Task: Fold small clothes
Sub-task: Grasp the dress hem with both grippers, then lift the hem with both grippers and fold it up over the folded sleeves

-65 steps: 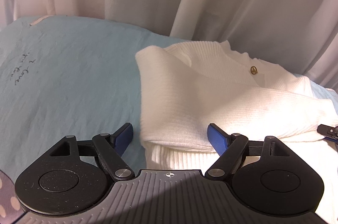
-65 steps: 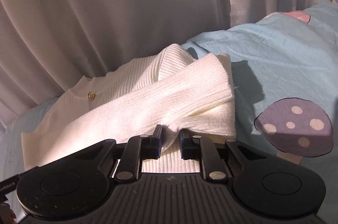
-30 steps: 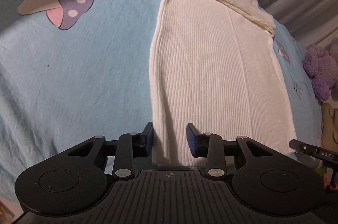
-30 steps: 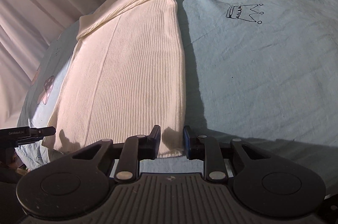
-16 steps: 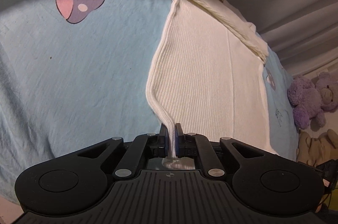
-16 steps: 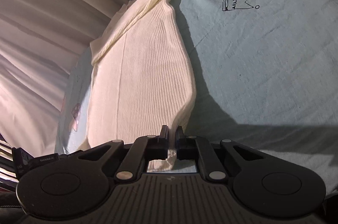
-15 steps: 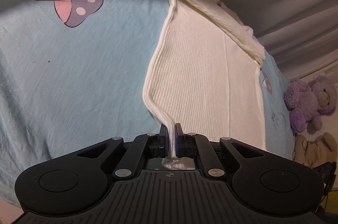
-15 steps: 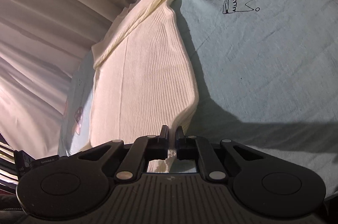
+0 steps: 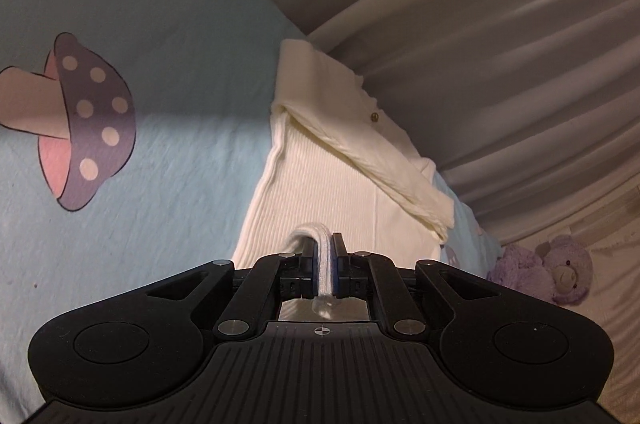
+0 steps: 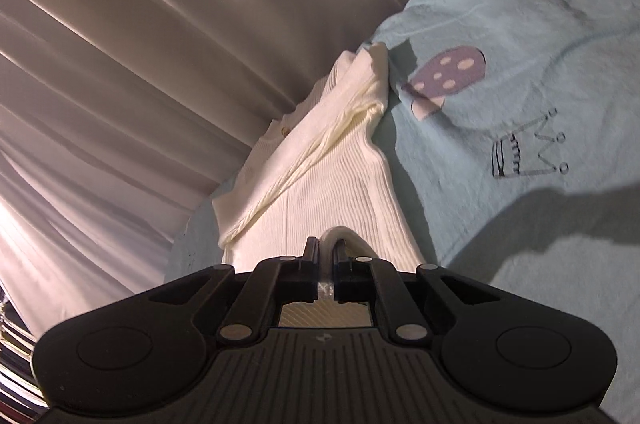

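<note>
Between both gripper jaws: pinched white sweater hem.

We note the sweater is cream ribbed knit, soft and matt, with one small shiny metallic button. The bedsheet is light blue woven cloth, matt, finely creased, with flat printed motifs. The curtain looks smooth with a faint sheen. Left gripper and right gripper: matt black plastic, ridged housing, bright metal pivot pins. The teddy bear is fuzzy purple plush.
</note>
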A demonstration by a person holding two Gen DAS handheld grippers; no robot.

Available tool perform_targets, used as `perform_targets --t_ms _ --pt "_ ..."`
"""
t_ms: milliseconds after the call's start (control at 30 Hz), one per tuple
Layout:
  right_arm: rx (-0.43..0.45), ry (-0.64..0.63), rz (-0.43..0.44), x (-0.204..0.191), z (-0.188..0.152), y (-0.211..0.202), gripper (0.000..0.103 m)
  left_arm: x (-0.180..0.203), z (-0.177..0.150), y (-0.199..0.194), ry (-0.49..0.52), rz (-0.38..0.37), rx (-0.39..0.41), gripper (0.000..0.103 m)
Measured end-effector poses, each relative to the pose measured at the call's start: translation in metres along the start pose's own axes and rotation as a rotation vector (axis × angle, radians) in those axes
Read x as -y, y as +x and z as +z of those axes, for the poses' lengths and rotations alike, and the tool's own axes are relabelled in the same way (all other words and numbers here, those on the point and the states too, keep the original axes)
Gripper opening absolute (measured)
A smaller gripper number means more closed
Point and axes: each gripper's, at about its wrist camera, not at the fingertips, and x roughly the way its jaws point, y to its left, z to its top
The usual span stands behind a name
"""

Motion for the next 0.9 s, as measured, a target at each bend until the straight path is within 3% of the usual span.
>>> perform_targets --t_ms 300,367,400,467,633,700,767,833,900 --pt "0.083 -0.190 -0.183 -0.020 0.023 0.051 0.010 -0.003 0.029 0.048 0.030 0.102 0.020 0.010" --pt "0.127 -0.215 -0.194 -0.018 0.024 0.046 0.014 -0.003 0.030 0.044 0.067 0.118 0.077 0.022" --pt "0.131 -0.239 -0.201 -0.016 0.024 0.044 0.021 -0.003 0.030 0.042 0.108 0.125 0.093 0.025" --pt "0.089 -0.286 -0.212 -0.012 0.024 0.048 0.028 -0.003 0.029 0.045 0.198 0.125 0.073 0.038" --pt "-0.021 -0.364 -0.245 -0.013 0.015 0.079 0.031 0.007 0.017 0.073 0.358 0.182 -0.004 0.042" --pt "-0.036 -0.401 -0.256 -0.018 0.011 0.091 0.031 0.013 0.013 0.086 0.399 0.196 -0.017 0.041" --pt "-0.040 -0.449 -0.291 -0.024 0.006 0.101 0.030 0.016 0.011 0.097 0.414 0.211 -0.028 0.033" --pt "-0.030 -0.496 -0.316 -0.030 0.002 0.105 0.015 0.018 0.009 0.102 0.427 0.232 -0.036 0.018" --pt "-0.011 -0.542 -0.327 -0.035 -0.002 0.104 0.008 0.022 0.007 0.101 0.464 0.254 -0.023 0.013"
